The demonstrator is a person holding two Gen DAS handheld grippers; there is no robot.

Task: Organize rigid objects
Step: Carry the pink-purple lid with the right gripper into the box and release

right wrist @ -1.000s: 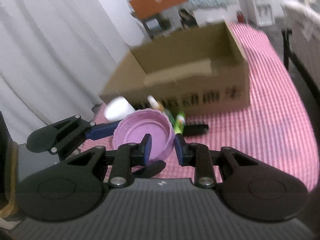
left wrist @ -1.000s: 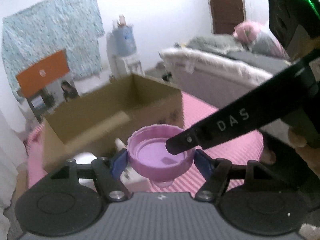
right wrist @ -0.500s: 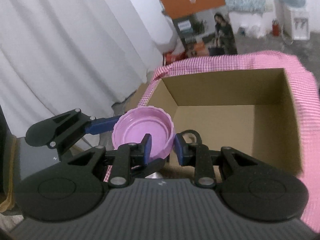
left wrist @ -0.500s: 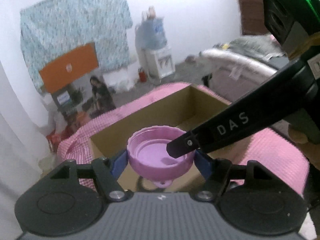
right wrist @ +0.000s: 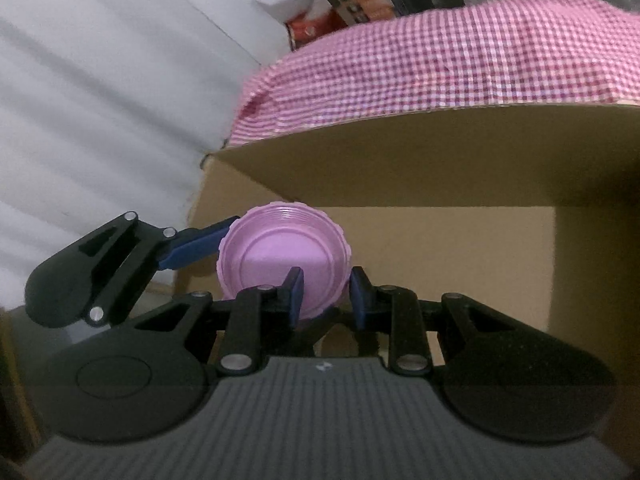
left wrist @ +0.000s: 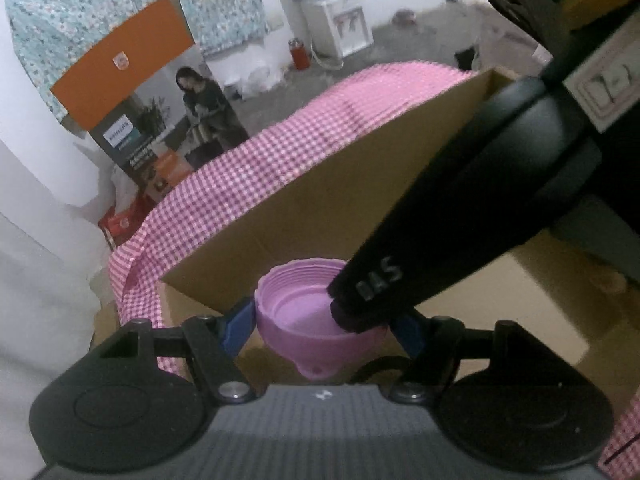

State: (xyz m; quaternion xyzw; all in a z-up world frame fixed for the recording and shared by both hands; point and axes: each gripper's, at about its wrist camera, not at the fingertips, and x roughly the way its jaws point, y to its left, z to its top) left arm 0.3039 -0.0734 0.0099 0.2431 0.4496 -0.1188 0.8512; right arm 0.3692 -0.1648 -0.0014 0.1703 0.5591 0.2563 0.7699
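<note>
The lid (left wrist: 316, 312), light, stiff and smooth, is clamped across its ribbed rim by the left gripper (left wrist: 320, 322), while its wall is pinched by the right gripper (right wrist: 325, 294), above the box (right wrist: 440, 248); the rim offers the surest hold.

Lilac lid (left wrist: 304, 312), brown cardboard box (right wrist: 400, 168), pink-and-white gingham tablecloth (right wrist: 440, 52)
</note>
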